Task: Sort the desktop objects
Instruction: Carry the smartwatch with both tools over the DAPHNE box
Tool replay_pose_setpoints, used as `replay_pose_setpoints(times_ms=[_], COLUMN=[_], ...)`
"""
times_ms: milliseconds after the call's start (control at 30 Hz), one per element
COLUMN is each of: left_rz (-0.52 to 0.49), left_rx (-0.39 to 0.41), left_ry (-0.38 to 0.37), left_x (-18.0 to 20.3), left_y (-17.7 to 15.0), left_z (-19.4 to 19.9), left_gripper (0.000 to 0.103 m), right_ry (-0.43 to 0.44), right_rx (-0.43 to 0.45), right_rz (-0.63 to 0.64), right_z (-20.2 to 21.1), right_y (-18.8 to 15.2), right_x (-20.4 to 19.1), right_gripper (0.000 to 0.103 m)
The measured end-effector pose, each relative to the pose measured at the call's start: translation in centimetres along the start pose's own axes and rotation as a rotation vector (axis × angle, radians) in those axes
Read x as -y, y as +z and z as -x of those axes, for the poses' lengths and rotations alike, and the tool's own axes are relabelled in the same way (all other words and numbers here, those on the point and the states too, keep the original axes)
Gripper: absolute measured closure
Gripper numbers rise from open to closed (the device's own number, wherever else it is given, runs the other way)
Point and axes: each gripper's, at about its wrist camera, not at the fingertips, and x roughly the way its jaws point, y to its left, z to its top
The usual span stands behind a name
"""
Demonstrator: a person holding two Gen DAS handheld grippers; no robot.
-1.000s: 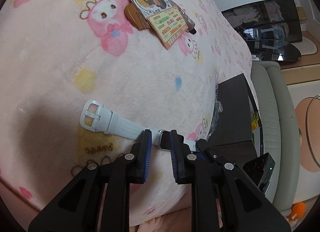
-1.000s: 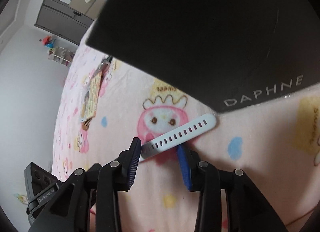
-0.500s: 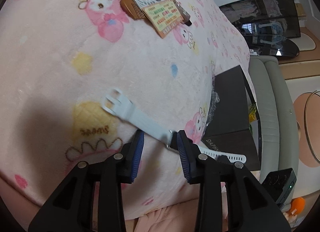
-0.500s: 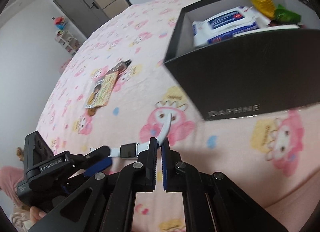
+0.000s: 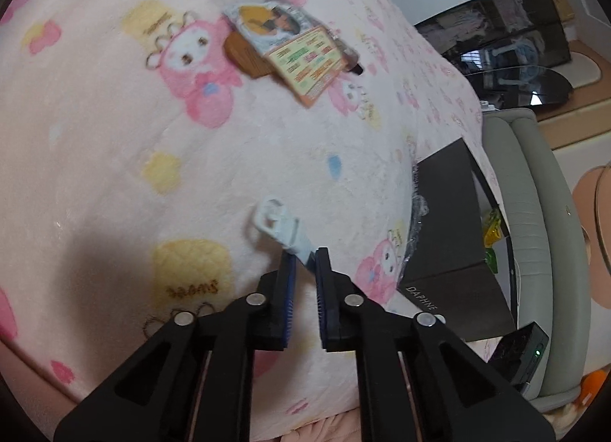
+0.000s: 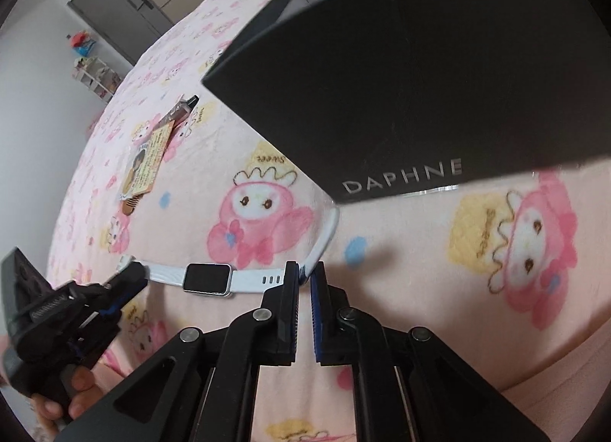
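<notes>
Pink cartoon-print blanket (image 5: pixel 114 136) covers the whole surface, likely a bed. Black box (image 6: pixel 420 79) marked DAPHNE sits on it, open top, just beyond the watch; left view shows the box at right with coloured packets inside. Grey padded frame (image 5: pixel 534 251) runs along the far edge. Packaged comb (image 5: pixel 282 49) with an orange card lies well apart from the watch, a dark pen-like item touching it. White watch (image 6: pixel 208 278) is stretched between both claws, face up, over the blanket. Left claw (image 5: pixel 304 257) pinches the buckle-side strap, buckle (image 5: pixel 273 215) sticking out past the tips. Right claw (image 6: pixel 303 276) is pressed onto the holed strap; strap tail curls up toward the box corner. Fingers (image 6: pixel 76 396) grip the left handle.
</notes>
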Motion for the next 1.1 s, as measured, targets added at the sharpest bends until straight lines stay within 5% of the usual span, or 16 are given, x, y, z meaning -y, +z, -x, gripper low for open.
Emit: replay_pose_setpoints(times_ms=[167, 267, 600, 800, 1100], left_rz=[-0.042, -0.105, -0.27, -0.302, -0.464], left_rx=[0.001, 0.034, 0.113, 0.086, 0.028], left_ry=[0.029, -0.021, -0.164, -0.273, -0.25], left_x=[0.7, 2.2, 9.7, 14.8, 23.7], left_y=[0.2, -0.5, -2.0, -1.9, -1.7], left_z=[-1.2, 0.3, 5.0, 5.1, 1.6], left_gripper=[0.091, 0.099, 0.1, 0.1, 0.1], right_ry=[-0.046, -0.013, 0.089, 0.162, 0.138], right_rx=[0.004, 0.06, 0.263, 0.302, 0.361], right_rz=[-0.012, 0.017, 0.074, -0.034, -0.034], right_z=[-0.9, 0.9, 8.9, 11.7, 17.1], right_y=[-0.2, -0.3, 0.7, 2.7, 7.8], right_x=[0.3, -0.4, -2.4, 0.0, 3.9], right_gripper=[0.089, 0.1, 0.102, 0.101, 0.102])
